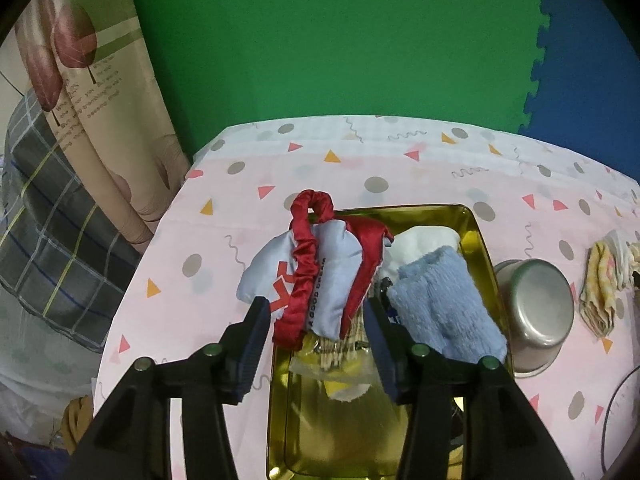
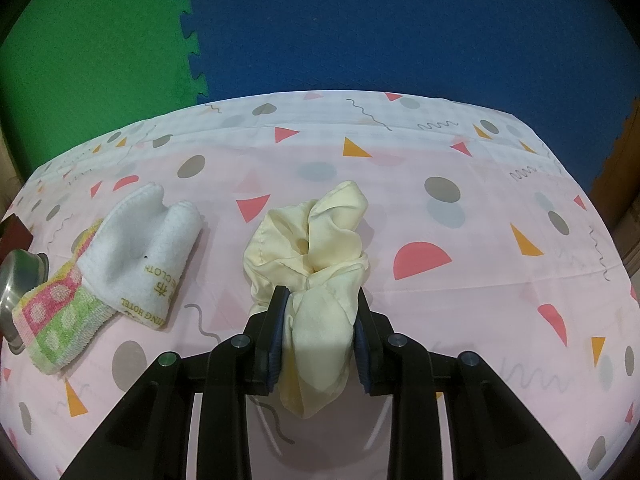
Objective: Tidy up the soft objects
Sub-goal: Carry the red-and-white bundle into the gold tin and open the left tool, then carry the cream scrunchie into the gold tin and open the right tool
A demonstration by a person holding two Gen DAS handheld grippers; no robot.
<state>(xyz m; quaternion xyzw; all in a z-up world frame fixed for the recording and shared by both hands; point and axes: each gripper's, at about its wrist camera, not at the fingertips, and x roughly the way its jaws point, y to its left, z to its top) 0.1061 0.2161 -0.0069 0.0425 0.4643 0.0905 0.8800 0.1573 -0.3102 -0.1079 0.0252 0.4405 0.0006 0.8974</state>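
A pale grey sleep mask (image 1: pixel 336 264) with a red strap lies draped over the left rim of a gold tin (image 1: pixel 476 232). Its lower end sits between the spread fingers of my left gripper (image 1: pixel 316 312), which is open and does not press on it. Inside the tin lie a fluffy blue cloth (image 1: pixel 436 304) and a white cloth (image 1: pixel 424 244). In the right wrist view my right gripper (image 2: pixel 322 296) is shut on a cream satin scrunchie (image 2: pixel 320 232), which bunches up ahead of the fingers above the tablecloth.
A steel bowl (image 1: pixel 536 312) stands upside down right of the tin. A white towel (image 2: pixel 148 240) lies on a pink-and-green towel (image 2: pixel 60 320) left of the scrunchie. The pink patterned tablecloth (image 2: pixel 440 152) ends at green and blue foam mats. Bedding lies beyond the table's left edge.
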